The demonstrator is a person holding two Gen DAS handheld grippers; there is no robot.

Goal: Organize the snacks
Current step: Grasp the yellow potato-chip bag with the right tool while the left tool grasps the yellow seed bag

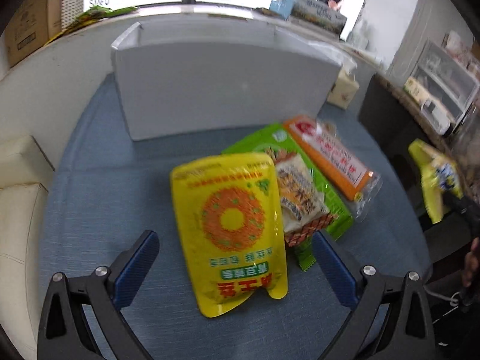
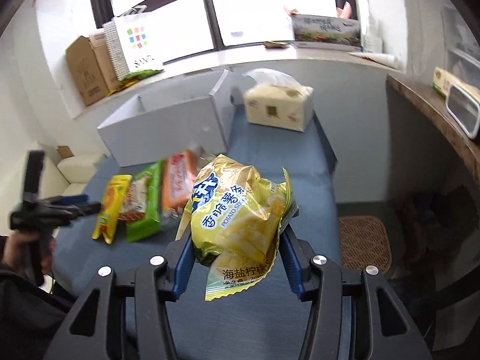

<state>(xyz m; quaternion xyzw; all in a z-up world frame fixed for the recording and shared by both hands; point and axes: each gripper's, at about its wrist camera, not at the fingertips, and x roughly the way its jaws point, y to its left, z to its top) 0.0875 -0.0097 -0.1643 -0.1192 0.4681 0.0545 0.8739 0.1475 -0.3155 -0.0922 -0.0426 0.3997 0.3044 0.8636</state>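
Right gripper: clamped on the potato stick bag, one blue pad pressed into each side of the crumpled lower half. Bag held clear of the blue table surface, long axis running away from the wrist, printed face up.

Ahead and to the left, far side of the table: white box, open at the top, near wall facing the gripper. Judged as the destination for the held bag: a forward-left carry, then a release above the rim. Just right of the box: tissue pack, to be kept clear of during the carry.

Left gripper: spread wide, nothing held, one finger on each side of the near end of the yellow pouch. Pouch lying flat on the table, long axis pointing away from the wrist toward the white box directly beyond. Overlapped at its right edge: small snack packet, then green packet, then orange packet, fanned out to the right.

Nearer to the remaining pile: the left gripper.
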